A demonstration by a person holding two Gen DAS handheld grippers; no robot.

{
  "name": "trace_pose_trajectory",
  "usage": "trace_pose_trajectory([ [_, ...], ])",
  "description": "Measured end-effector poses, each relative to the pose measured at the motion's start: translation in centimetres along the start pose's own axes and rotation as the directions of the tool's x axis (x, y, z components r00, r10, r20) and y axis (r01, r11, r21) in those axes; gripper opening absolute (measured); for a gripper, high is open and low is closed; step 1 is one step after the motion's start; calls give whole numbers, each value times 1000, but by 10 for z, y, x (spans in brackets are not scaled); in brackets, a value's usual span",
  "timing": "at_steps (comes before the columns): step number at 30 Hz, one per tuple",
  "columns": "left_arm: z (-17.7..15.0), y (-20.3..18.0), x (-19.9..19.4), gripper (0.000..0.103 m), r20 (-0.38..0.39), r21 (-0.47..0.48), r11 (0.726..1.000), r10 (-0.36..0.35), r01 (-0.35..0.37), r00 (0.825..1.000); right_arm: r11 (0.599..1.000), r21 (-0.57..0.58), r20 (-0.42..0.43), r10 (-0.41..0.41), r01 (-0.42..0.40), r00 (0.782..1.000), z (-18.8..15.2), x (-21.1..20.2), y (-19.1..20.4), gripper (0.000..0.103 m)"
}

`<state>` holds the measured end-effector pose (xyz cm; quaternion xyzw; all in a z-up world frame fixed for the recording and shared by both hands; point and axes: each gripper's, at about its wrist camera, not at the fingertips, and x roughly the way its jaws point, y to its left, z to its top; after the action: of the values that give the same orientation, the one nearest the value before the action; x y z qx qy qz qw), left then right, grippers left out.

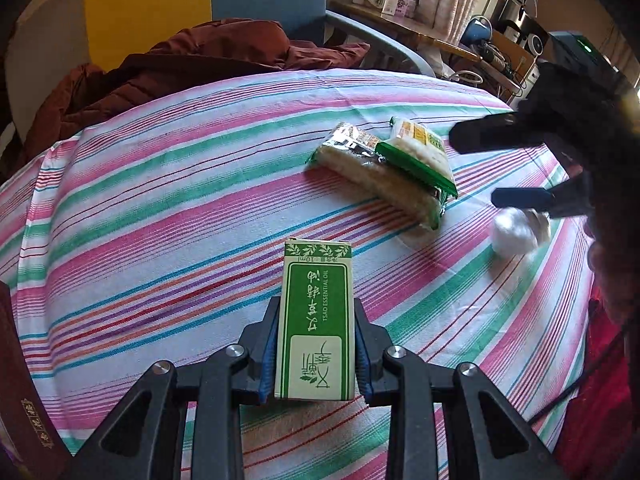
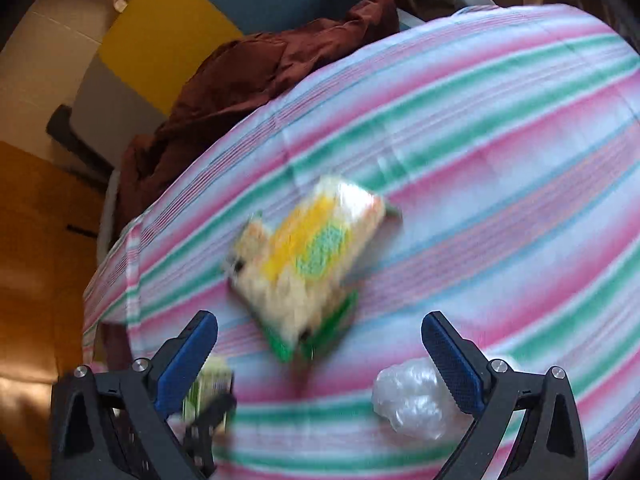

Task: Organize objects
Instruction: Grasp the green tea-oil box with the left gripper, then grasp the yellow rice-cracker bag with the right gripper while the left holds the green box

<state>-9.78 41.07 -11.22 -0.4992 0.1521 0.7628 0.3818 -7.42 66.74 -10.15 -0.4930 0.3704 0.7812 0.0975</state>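
My left gripper (image 1: 318, 344) is shut on a green and cream essential oil box (image 1: 318, 320), held above the striped cloth. Two snack packets (image 1: 386, 170) lie overlapped on the cloth beyond it; they show blurred in the right wrist view (image 2: 306, 268). A crumpled ball of clear plastic (image 1: 516, 234) lies to the right, under my right gripper (image 1: 476, 168). In the right wrist view my right gripper (image 2: 320, 336) is open, with the plastic ball (image 2: 416, 400) beside its right finger. The box shows behind its left finger (image 2: 210, 388).
A pink, green and white striped cloth (image 1: 160, 200) covers the table. A dark red jacket (image 1: 180, 64) is heaped at the far edge. A dark red book (image 1: 24, 400) lies at the left edge. A cluttered desk (image 1: 420, 20) stands behind.
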Motion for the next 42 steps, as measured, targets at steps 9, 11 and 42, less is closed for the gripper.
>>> trace_pose_trajectory([
  [9,-1,0,0,31,1,-8,1000,-1,1,1000,986,151,80,64,-76,995,34,23,3,102],
  [11,-2,0,0,31,1,-8,1000,-1,1,1000,986,161,70,25,-37,997,39,34,6,79],
  [42,-41,1,-108,31,191,-36,994,109,-104,976,920,-378,111,-72,109,991,-130,-28,73,45],
])
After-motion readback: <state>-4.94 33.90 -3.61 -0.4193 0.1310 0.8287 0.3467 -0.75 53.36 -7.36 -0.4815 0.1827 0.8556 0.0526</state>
